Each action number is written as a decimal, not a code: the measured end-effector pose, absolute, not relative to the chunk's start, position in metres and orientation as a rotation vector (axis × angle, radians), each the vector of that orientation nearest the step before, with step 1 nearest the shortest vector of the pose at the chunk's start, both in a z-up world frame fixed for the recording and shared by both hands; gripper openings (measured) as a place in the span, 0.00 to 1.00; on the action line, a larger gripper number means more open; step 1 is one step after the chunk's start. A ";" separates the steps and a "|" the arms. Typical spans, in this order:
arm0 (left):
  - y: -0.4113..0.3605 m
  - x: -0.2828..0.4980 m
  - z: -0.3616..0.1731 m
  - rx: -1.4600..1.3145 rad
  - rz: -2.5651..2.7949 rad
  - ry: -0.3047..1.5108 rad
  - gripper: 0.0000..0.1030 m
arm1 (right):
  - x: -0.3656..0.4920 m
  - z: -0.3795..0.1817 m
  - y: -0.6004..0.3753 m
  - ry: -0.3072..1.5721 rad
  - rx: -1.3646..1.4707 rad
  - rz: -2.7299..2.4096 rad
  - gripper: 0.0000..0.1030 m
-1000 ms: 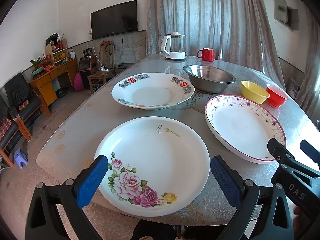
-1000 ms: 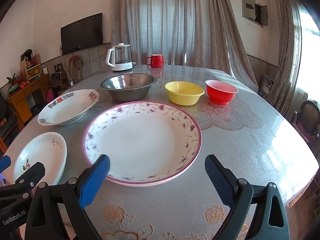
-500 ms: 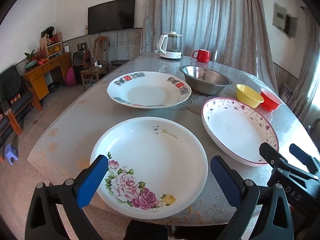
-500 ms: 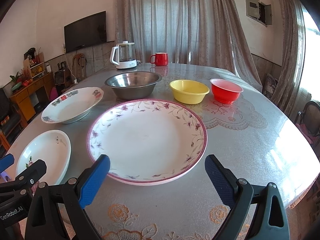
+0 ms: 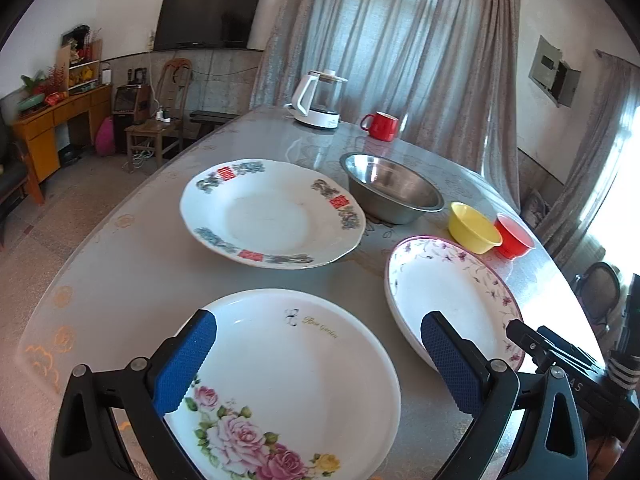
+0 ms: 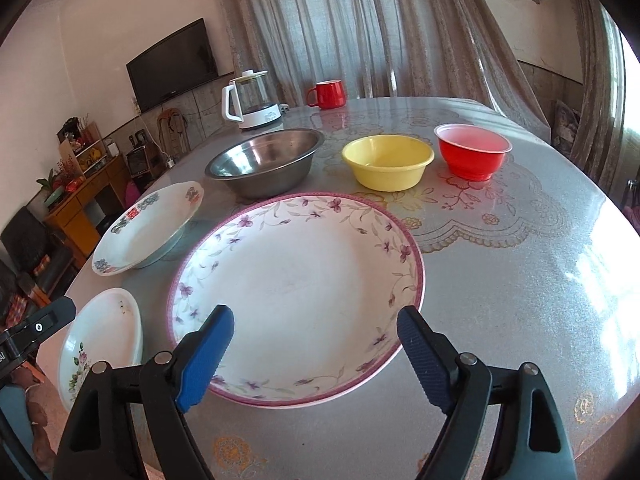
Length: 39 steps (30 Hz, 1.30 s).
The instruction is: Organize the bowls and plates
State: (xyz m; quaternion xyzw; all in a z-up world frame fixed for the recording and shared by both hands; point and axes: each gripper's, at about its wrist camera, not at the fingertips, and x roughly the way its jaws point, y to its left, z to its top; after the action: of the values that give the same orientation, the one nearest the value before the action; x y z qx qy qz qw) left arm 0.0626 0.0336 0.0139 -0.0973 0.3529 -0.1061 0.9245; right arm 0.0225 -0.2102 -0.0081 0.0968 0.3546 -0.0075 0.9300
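1. Your left gripper (image 5: 318, 354) gapes empty over the rose plate (image 5: 288, 384) at the worktop (image 5: 132, 264) edge.
2. Your right gripper (image 6: 316, 346), jaws just narrowing yet apart and empty, hovers over the purple-rimmed plate (image 6: 298, 284).

— What carries everything?

— A rounded table (image 6: 500, 264) with a glossy grey cover printed with lace and gold flowers.

— What lies nearest?

— A rose plate (image 5: 288, 384) at the near edge, and beside it a purple-rimmed plate (image 6: 296, 292).

— Behind those?

— A plate with red and blue-green motifs (image 5: 272, 212), then a row: steel bowl (image 6: 266, 166), yellow bowl (image 6: 388, 162), red bowl (image 6: 472, 152), each apart.

— At the far side?

— A white kettle (image 6: 252, 100) and a red mug (image 6: 328, 94), near the curtain.
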 end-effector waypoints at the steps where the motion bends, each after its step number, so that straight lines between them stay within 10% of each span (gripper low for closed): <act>1: 0.027 0.068 0.014 -0.188 -0.254 0.746 1.00 | 0.023 -0.008 -0.216 0.727 0.199 -0.035 0.83; 8: -0.008 0.102 0.010 -0.145 -0.313 0.854 0.97 | 0.039 -0.015 -0.258 0.771 0.245 -0.114 0.53; 15: -0.034 0.140 -0.008 -0.112 -0.348 0.984 0.45 | 0.056 -0.031 -0.281 0.838 0.305 -0.101 0.26; 27: -0.061 0.169 -0.025 0.022 -0.365 1.053 0.17 | 0.068 -0.039 -0.279 0.862 0.291 -0.008 0.23; 39: -0.065 0.163 -0.019 0.077 -0.347 1.021 0.17 | 0.072 -0.039 -0.279 0.879 0.258 0.072 0.20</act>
State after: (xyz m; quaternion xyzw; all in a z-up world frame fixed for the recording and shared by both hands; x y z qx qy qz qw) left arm 0.1632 -0.0648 -0.0194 0.0365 0.4861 -0.1653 0.8574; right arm 0.0718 -0.2789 -0.0391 0.1244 0.4242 0.0348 0.8963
